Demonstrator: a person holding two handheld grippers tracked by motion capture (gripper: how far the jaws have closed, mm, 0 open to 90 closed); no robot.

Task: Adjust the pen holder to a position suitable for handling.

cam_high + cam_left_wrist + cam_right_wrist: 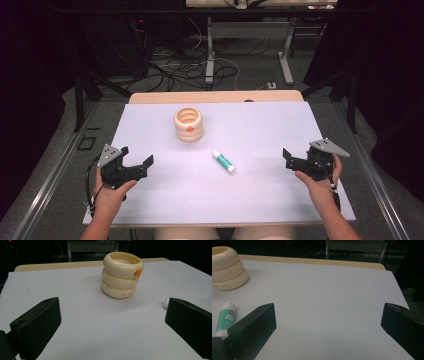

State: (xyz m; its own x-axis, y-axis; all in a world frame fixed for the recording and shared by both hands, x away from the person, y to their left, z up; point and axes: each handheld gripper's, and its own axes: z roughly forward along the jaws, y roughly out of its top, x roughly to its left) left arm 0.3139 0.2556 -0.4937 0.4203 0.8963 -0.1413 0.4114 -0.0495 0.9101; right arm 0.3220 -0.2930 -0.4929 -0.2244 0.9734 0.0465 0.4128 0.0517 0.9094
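Cream-coloured and glossy, the ribbed plastic cup built like three stacked rings stands upright ahead of the left gripper and a little toward the table's middle, well apart from it, with a small orange knob on its side. Its mouth faces up, so it looks ready to take something dropped in from above. The green-and-white glue stick with a white cap lies flat on the pale lavender table sheet, between the two grippers and somewhat nearer the right gripper; in the right gripper view it sits just off that gripper's left jaw. Lying on its side, it offers its round body to a pinch across the width.

Both grippers rest low near the person's edge of the sheet, one at each side, jaws spread wide with nothing between them. This reads as a starting stance: hands parked apart so that either can reach in freely.
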